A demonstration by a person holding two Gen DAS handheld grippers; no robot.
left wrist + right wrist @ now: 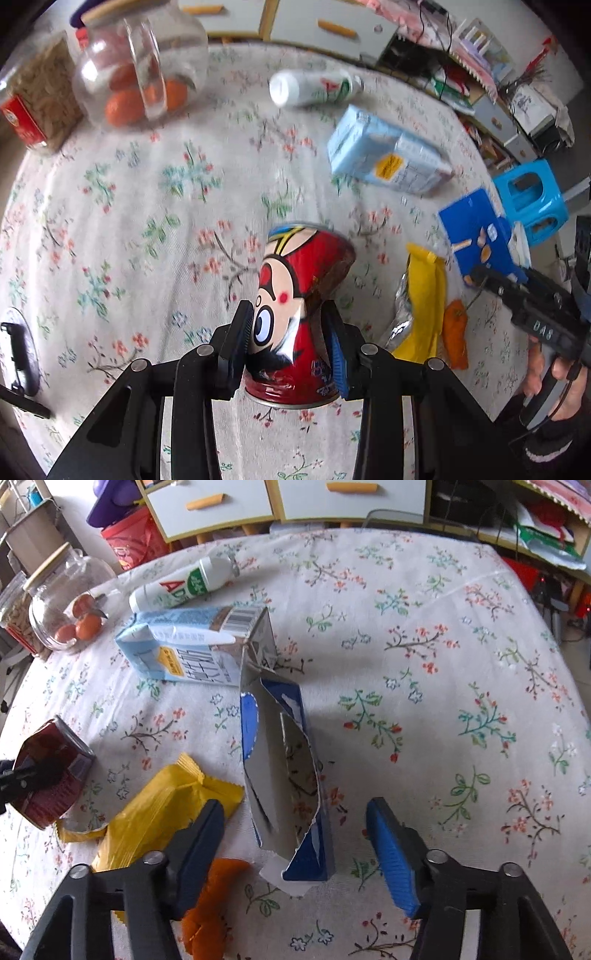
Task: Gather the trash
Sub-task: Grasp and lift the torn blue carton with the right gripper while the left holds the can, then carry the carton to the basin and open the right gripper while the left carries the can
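My left gripper (290, 325) is shut on a dented red cartoon can (295, 295), held just above the floral tablecloth; the can also shows at the left of the right wrist view (51, 771). My right gripper (295, 819) is open, its fingers on either side of a torn blue carton (284, 775) that stands open on the cloth. A yellow wrapper (162, 812) and an orange peel (210, 904) lie left of it. A light blue milk carton (184, 646) and a white bottle (181, 587) lie on their sides further back.
A glass jar of oranges (136, 77) and a jar with a red label (33, 99) stand at the far left. A blue stool (532, 199) stands off the table's right edge. Drawers (280, 498) lie beyond the table.
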